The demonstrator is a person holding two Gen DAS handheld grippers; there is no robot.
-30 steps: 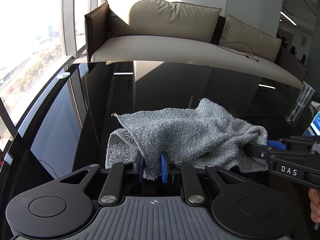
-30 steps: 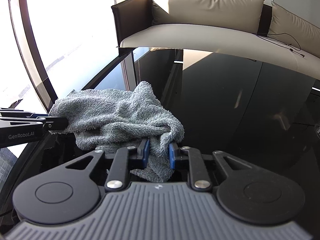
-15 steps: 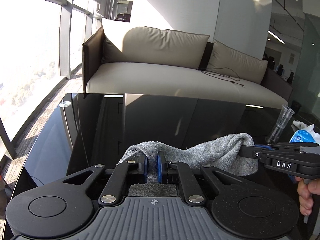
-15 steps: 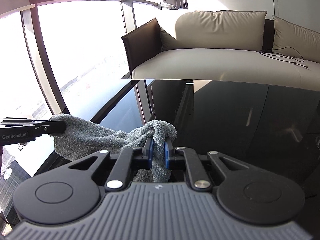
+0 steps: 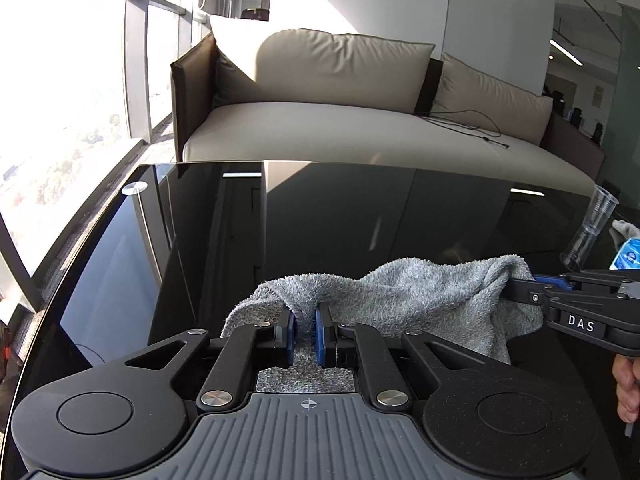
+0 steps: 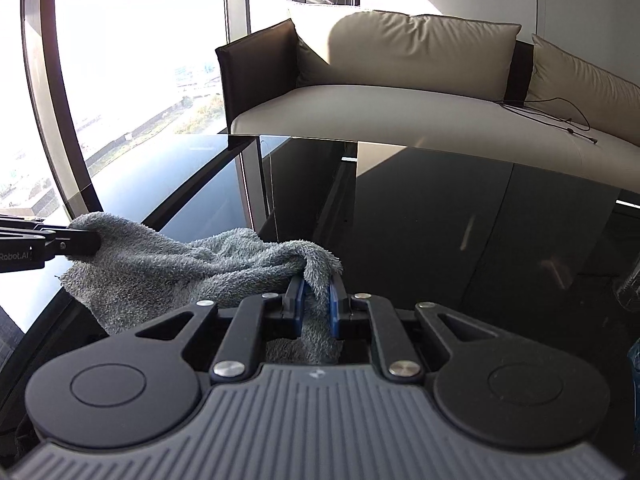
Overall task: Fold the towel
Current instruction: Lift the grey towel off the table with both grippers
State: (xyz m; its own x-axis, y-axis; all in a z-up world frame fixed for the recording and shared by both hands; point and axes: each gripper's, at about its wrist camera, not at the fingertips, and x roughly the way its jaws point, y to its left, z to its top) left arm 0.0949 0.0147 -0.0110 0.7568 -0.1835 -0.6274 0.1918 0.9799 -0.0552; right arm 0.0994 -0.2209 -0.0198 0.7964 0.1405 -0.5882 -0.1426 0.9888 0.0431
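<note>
Showing "DAS" lettering, the right gripper (image 5: 520, 296) is clamping the grey towel (image 5: 420, 296), which is hanging across to the left gripper (image 5: 305, 334), also pinching it, jaws just eased slightly

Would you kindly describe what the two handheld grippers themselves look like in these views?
Both are matte black. The left gripper and right gripper each have blue pads, linkage bars with silver pivot screws, two round discs and a ribbed grey base. From the side, the right one bears white "DAS" lettering, the left one "Robot.AI". No cables or sleeves show.
</note>
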